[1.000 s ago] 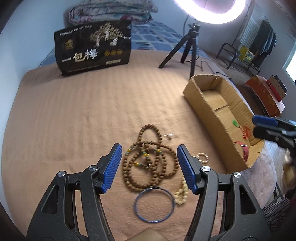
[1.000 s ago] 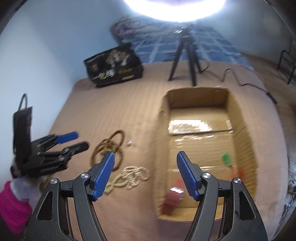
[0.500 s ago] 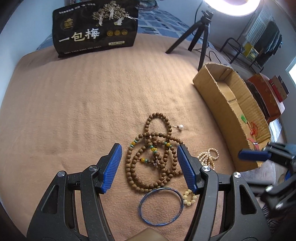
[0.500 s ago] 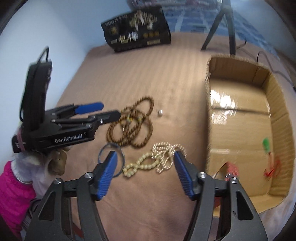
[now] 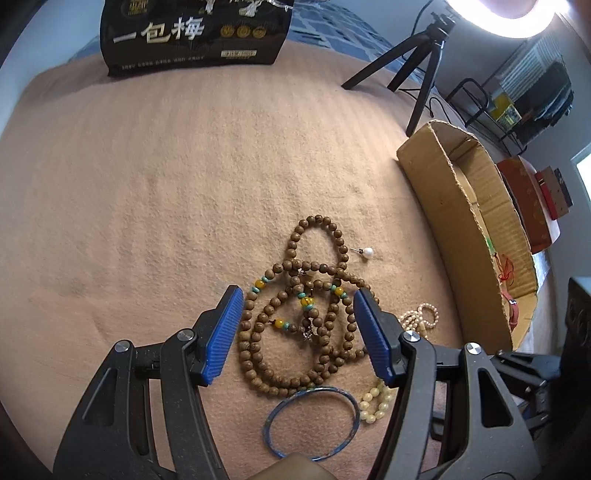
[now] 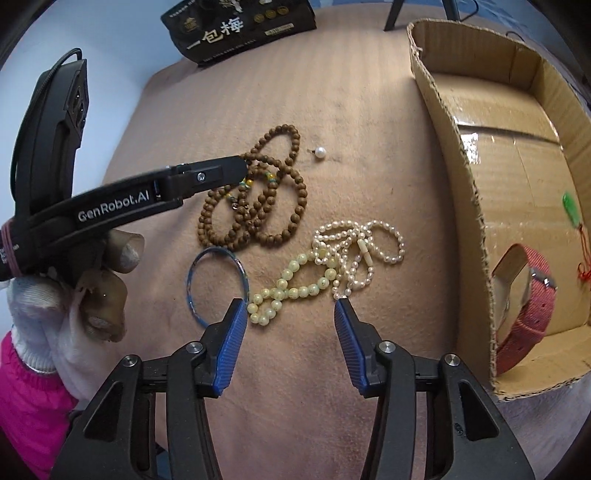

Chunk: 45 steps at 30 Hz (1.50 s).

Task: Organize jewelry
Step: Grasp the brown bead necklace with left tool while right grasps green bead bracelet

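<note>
A tangle of brown wooden bead necklaces (image 5: 306, 314) (image 6: 258, 199) lies on the tan blanket. My left gripper (image 5: 298, 295) is open, its blue pads on either side of the beads, just above them. A blue bangle (image 5: 312, 421) (image 6: 216, 284), a pale green bead bracelet (image 6: 291, 290) (image 5: 375, 400), a white pearl strand (image 6: 360, 240) (image 5: 421, 317) and a single pearl earring (image 5: 367, 253) (image 6: 320, 152) lie close by. My right gripper (image 6: 290, 306) is open over the green beads and pearls.
A cardboard box (image 6: 476, 206) (image 5: 439, 195) stands at the right, holding a red watch strap (image 6: 532, 310) and a green pendant on red cord (image 6: 570, 206). A black printed bag (image 5: 195, 33) and a tripod (image 5: 421, 62) stand at the far edge.
Both grippers have moved down and forward toward the jewelry. The right gripper swung left from over the box to the pearls and green beads.
</note>
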Each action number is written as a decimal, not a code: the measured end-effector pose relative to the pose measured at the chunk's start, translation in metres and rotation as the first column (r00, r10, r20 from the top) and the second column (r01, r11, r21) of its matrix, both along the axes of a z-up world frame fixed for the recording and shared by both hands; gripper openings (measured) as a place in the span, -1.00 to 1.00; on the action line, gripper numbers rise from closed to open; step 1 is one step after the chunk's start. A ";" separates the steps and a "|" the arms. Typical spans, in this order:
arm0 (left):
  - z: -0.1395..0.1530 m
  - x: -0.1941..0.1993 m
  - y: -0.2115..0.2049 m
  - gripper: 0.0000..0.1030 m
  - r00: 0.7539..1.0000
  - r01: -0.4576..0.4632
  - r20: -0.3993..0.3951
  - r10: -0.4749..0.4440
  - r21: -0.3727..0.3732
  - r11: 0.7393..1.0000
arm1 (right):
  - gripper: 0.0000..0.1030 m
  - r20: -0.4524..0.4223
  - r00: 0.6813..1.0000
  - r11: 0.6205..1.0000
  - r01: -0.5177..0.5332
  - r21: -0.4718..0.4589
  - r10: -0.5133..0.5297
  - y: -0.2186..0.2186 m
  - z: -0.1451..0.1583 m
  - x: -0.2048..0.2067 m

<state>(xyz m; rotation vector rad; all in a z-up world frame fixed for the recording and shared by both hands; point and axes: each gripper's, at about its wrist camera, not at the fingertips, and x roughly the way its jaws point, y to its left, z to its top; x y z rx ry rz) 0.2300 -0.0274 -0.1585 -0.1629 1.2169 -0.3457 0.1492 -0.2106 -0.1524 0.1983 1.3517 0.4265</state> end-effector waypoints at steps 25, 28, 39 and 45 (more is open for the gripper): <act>-0.018 0.008 -0.028 0.34 1.000 0.017 -0.024 -0.016 0.058 0.998 | -0.29 -0.001 0.997 0.996 0.072 -0.044 -0.072 0.020 -0.020 0.017; -0.022 0.007 -0.033 0.34 0.999 0.031 -0.020 -0.029 0.098 0.995 | -0.34 0.006 0.997 0.995 0.083 -0.055 -0.082 0.022 -0.021 0.021; -0.026 0.003 -0.044 0.34 0.998 0.052 0.016 -0.057 0.216 0.975 | -0.38 0.030 0.996 0.991 0.090 -0.098 -0.087 0.036 -0.027 0.030; -0.026 0.001 -0.043 -0.02 0.999 0.026 0.034 -0.034 0.228 0.973 | -0.38 0.083 0.996 0.984 0.059 -0.166 -0.045 0.052 -0.028 0.028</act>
